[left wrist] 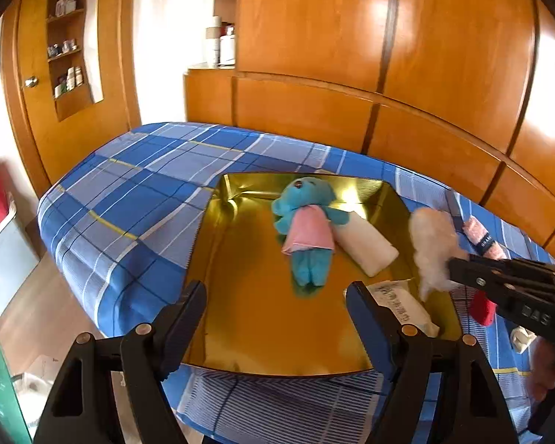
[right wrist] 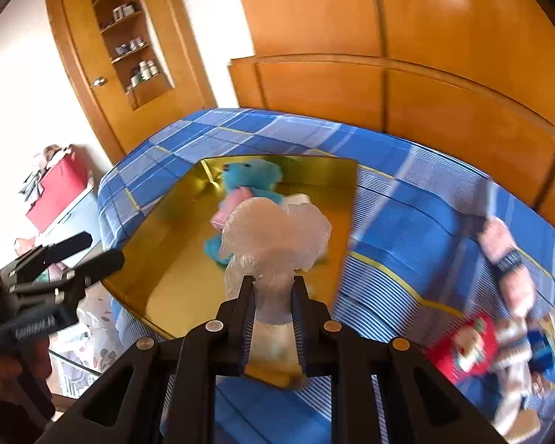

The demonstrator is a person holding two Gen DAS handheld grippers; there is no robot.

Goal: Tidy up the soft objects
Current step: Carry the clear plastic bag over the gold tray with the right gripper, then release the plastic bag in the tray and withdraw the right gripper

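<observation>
**A:** Bag (right wrist: 273, 236) – the clear one stuffed with something white and fluffy – hangs from my right tongs (right wrist: 273, 288), pinched by its gathered neck. In the left view it's in the air over the right rim of the gold tray (left wrist: 240, 296), which lies on the bed (left wrist: 129, 192).

**B:** How would you set it down?

**A:** I'd carry it over the bare gold patch at the tray's near side, lower until the bag's bottom rests on the tray, and only then let go. Dropped from a height, something this light could roll out. I'd also steer clear of the blue toy (left wrist: 307, 229), the white roll (left wrist: 366, 248) beside it and the flat packet (left wrist: 399, 303) at the near right corner, so nothing gets knocked.

**B:** And your left?

**A:** The left tongs (left wrist: 277, 303) are spread wide with nothing between them, over the tray's near edge. I'd keep them out of the right's path.

**B:** What can't you see well?

**A:** The right view is smeared, so the heap on the bed to the right – something red (right wrist: 470, 347), something pink (right wrist: 507, 251), a bit of blue – is guesswork. The bag covers much of the toy and the roll in that view. In the left view the right tongs hide part of the items beyond the tray, and I can't tell what the fluffy filling is.
</observation>
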